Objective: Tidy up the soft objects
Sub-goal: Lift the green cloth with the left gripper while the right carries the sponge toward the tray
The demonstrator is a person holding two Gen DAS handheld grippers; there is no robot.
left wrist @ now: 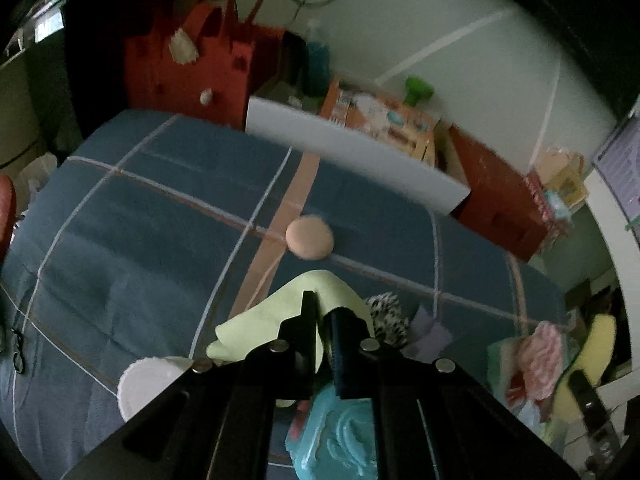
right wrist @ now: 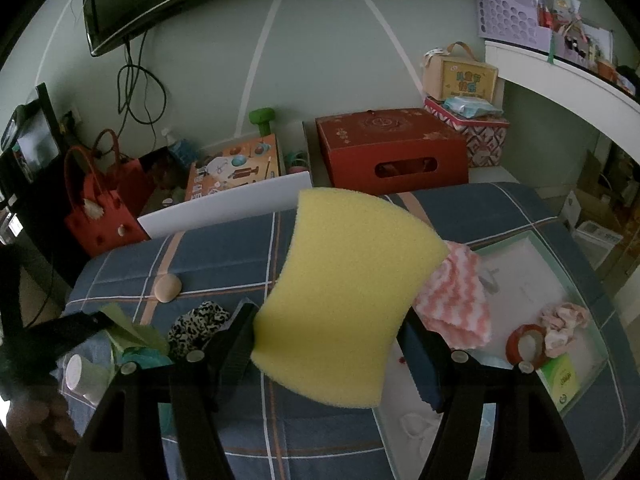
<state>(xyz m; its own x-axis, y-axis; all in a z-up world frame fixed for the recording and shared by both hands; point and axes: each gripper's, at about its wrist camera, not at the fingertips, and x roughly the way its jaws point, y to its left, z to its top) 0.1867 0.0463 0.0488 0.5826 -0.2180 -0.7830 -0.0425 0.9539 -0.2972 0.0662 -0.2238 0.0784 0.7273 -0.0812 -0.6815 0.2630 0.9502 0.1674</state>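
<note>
My left gripper (left wrist: 320,308) is shut on a light green cloth (left wrist: 272,320), which is lifted off the blue plaid bedcover (left wrist: 140,220). Beyond it lie a beige round puff (left wrist: 309,238) and a leopard-print scrunchie (left wrist: 386,316). Under the gripper there is a teal soft thing (left wrist: 344,432), and a white round pad (left wrist: 148,380) lies to its left. My right gripper (right wrist: 330,320) is shut on a big yellow sponge (right wrist: 344,296), held up over the bed beside a white tray (right wrist: 532,272). In the tray are a pink-and-white cloth (right wrist: 456,300) and a pink scrunchie (right wrist: 564,324).
The tray also holds a red tape roll (right wrist: 528,344) and a green box (right wrist: 560,380). Past the bed's far edge stand a white board (right wrist: 228,208), a red box (right wrist: 392,148), a red felt bag (right wrist: 104,204) and a toy board (right wrist: 236,168). A white shelf (right wrist: 560,76) is at right.
</note>
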